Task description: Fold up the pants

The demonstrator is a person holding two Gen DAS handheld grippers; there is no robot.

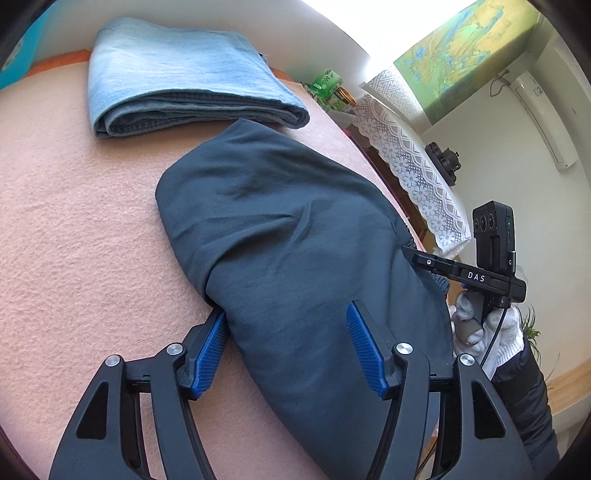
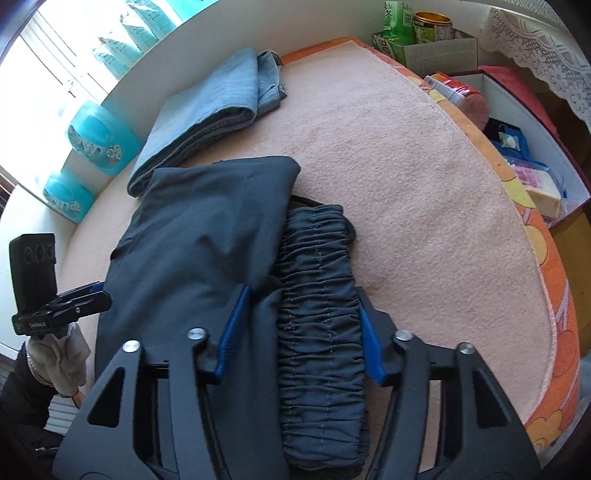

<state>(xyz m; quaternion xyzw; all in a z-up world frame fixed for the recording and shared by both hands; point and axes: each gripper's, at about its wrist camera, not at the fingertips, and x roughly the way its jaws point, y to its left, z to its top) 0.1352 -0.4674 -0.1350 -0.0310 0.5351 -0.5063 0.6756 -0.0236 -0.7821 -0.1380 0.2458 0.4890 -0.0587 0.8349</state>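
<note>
Right gripper (image 2: 299, 332): jaws apart, straddling gathered waistband (image 2: 319, 314) of dark pants (image 2: 207, 236); may bunch if closed.
Left gripper (image 1: 288, 350): apart over near-left fold edge; could drag layers askew.
Folded jeans (image 2: 207, 107): far, touching; snag risk.

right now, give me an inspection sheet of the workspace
surface: pink blanket with orange edge, mostly bare on one side
job's things: dark pants folded over, elastic waistband exposed; folded jeans lying beyond them
clutter: boxes and tins off the blanket's edge
grippers: left gripper open, straddling the pants' fold; right gripper open, astride the waistband
cables: thin cable by the gloved hand
surroundings: lace cloth, painting, window
</note>
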